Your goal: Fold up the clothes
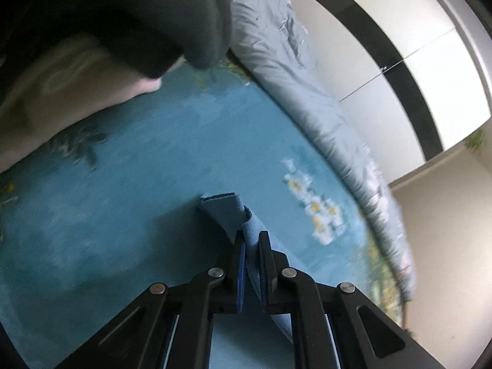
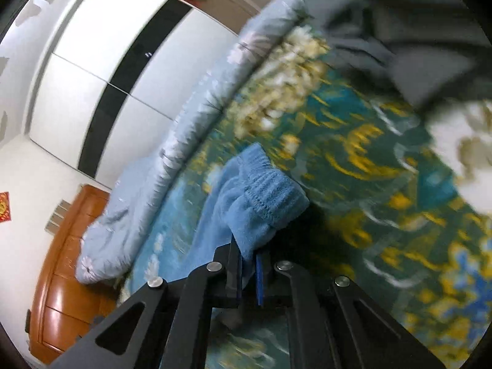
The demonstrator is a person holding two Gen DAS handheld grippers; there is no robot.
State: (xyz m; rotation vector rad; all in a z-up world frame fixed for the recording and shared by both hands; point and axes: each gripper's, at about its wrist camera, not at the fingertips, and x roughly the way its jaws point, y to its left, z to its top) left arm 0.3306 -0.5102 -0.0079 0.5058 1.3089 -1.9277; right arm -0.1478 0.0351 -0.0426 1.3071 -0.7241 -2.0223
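left wrist view: the teal floral bedspread (image 1: 129, 190) fills the scene, and everything sits against it. a dark green garment (image 1: 147, 15) lies over a pale folded piece (image 1: 61, 92) at the bedspread's far left. the left gripper (image 1: 252, 246) is clenched on a strip of the light blue fleece garment (image 1: 227, 212), which rises off the bedspread between its pads. a rolled grey-blue quilt (image 1: 295, 70) lines the bedspread's far edge, with the white wardrobe (image 1: 409, 73) behind it.

in the right wrist view, the wooden headboard (image 2: 64, 270) stands beyond the quilt (image 2: 135, 215). the right gripper (image 2: 247, 258) pinches the fleece garment's (image 2: 261, 193) elastic waistband above the bedspread (image 2: 384, 215). a grey garment (image 2: 409, 37) lies at its far right.
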